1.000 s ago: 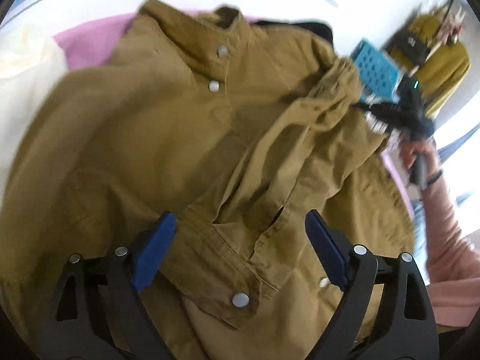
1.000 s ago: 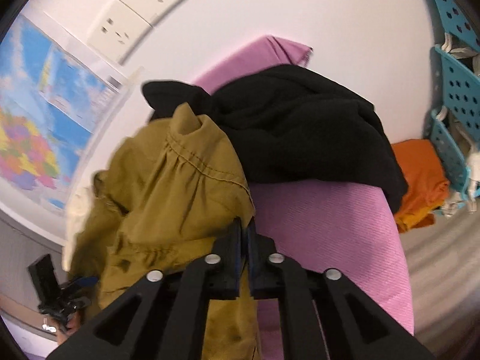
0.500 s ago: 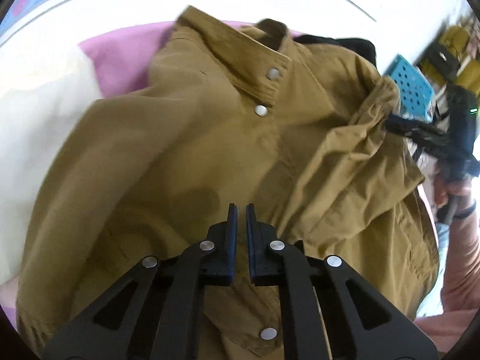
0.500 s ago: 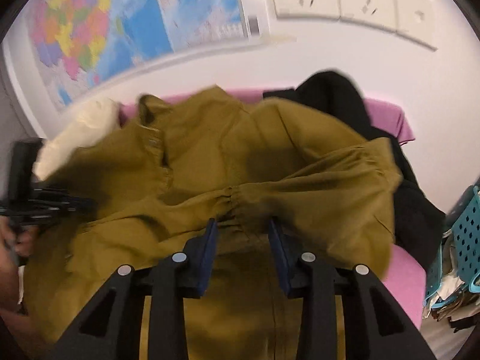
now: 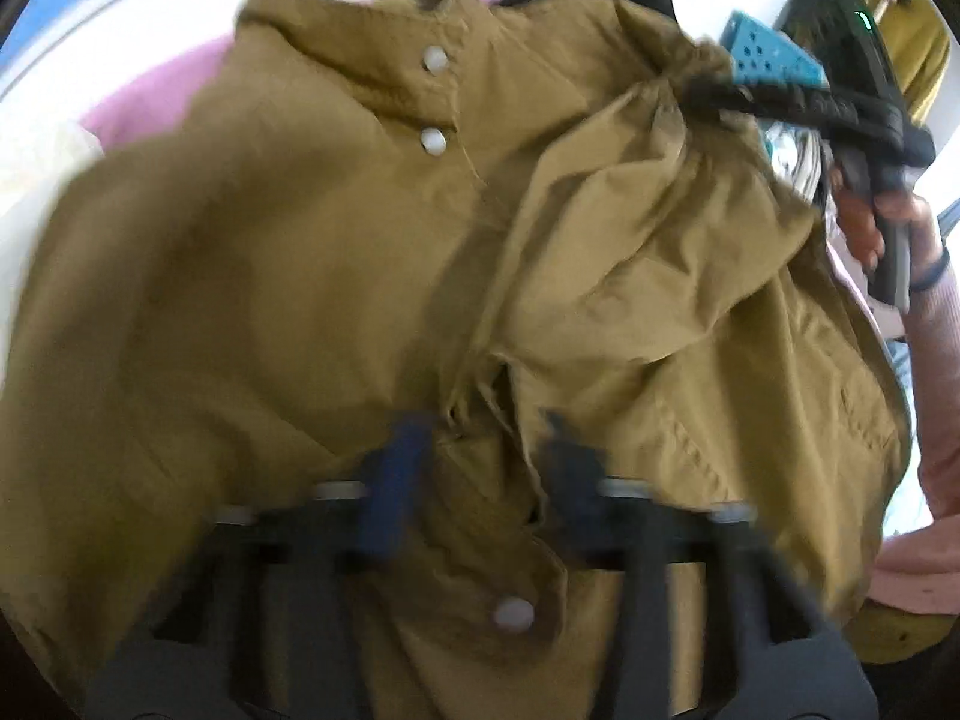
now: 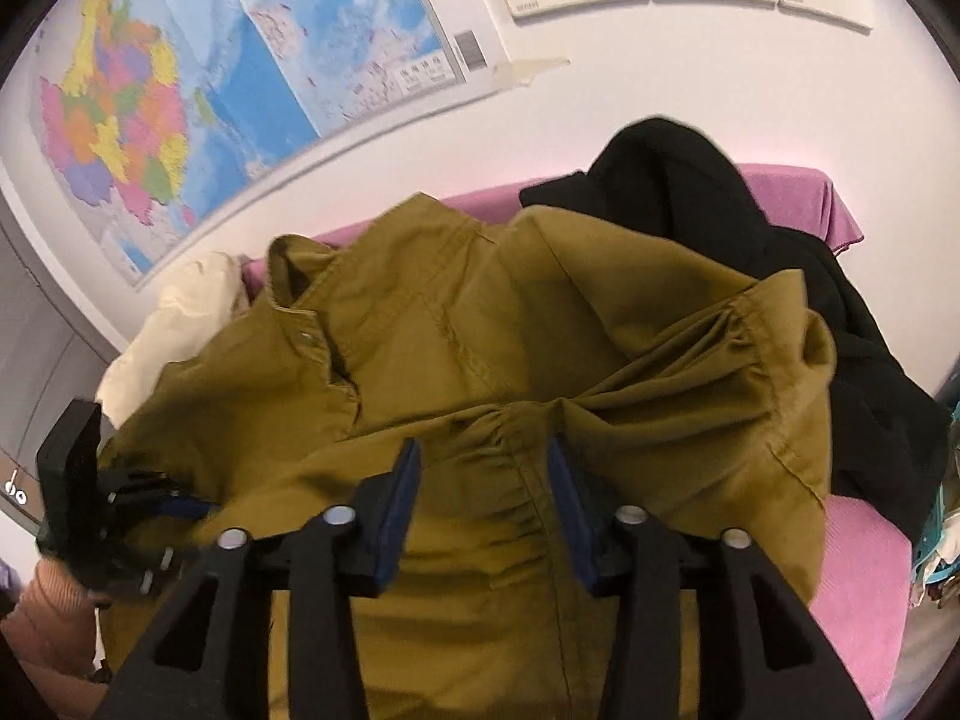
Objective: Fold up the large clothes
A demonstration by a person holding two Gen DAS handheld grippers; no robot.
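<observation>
Olive-brown snap-button jacket (image 5: 336, 276) lies spread over the purple-covered worktop (image 6: 864, 588), collar toward the wall map (image 6: 198, 84). On the jacket's map-ward side sits a cream garment (image 6: 174, 324); on its opposite side, a black garment (image 6: 708, 180). Left claw (image 5: 480, 468), blurred, is parting over the front placket, cloth between the pads but not pinched. Right claw (image 6: 483, 510) is likewise parting, gathered sleeve fabric lying loose between its blue pads.
</observation>
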